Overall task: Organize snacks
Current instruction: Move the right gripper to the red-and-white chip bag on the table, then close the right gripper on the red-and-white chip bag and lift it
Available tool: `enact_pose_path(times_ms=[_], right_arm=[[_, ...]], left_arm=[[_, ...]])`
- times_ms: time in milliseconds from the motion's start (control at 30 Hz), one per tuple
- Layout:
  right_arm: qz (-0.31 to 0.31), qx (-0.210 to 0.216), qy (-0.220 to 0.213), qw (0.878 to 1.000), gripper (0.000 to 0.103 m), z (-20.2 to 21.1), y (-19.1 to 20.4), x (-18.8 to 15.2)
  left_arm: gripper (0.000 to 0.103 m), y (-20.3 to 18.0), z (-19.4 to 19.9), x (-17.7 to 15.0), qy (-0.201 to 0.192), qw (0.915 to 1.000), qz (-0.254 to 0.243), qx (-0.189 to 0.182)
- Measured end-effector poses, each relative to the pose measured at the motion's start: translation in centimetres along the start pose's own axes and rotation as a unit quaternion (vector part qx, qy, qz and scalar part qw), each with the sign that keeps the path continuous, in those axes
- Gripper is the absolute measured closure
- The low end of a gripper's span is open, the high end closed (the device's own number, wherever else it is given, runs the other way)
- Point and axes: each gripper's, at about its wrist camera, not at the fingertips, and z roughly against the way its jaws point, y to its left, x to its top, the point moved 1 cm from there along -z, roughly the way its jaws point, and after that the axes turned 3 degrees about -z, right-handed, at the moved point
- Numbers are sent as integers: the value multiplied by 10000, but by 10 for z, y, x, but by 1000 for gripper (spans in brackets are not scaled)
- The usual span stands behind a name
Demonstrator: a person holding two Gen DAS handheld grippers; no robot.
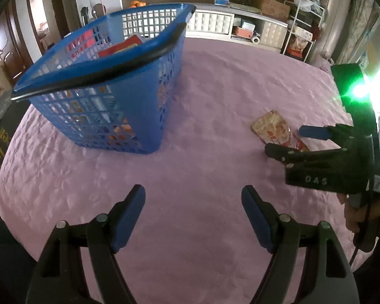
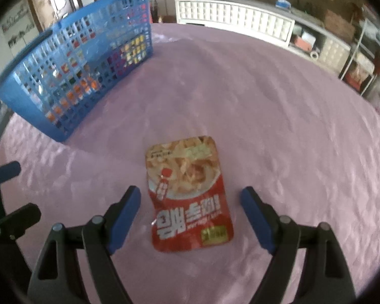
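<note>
A red and white snack pouch (image 2: 188, 195) lies flat on the pink bed cover. My right gripper (image 2: 191, 192) is open, its blue pads on either side of the pouch's lower half, just above it. In the left wrist view the pouch (image 1: 273, 128) lies at the right with the right gripper (image 1: 283, 140) over its near end. A blue plastic basket (image 1: 129, 96) holding several snack packs stands at the left; it also shows in the right wrist view (image 2: 38, 101). My left gripper (image 1: 193, 192) is open and empty over bare cover, right of the basket's near corner.
The pink bed cover (image 1: 215, 88) spreads across both views. A white cabinet (image 1: 215, 22) and a wire shelf rack (image 1: 304, 25) stand beyond the far edge. The left gripper's fingers (image 2: 5, 171) show at the left edge of the right wrist view.
</note>
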Motion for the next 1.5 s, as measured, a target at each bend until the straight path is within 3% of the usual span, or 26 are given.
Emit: enact_pose_path(times_ms=[133,200,267,533,800,833,1000,1167,1500], right_arm=[[255,-52,-35,9997,21,1,9,-6],[289,-42,-46,9996,28,5,11,-9],[317,-29,-30,9995,44,10,11,-9],[399,-31,47,9992,50,15,19,-13],[163,245,189,9994,54,16,12,-11],[164,193,186,9995,61,16,12,-11],[217,91,110,9997,65,16,13,-13],[34,283,103,9995,73,23,12,-15],[41,283,-499,9983,73,86,37,-5]], left_arm=[[26,5,-3,0,54,10000,48,-1],[26,7,-6,1,78,9999,84,-17],[26,9,-7,0,89,9998,147,-46],[26,11,-6,-1,76,9998,155,-81],[26,8,-2,-1,41,9998,107,-154],[26,7,-2,0,36,9998,101,-156],[26,7,2,0,-8,9997,106,-213],[26,9,11,3,-114,9995,59,-294],[26,24,56,14,-568,9971,1,-499]])
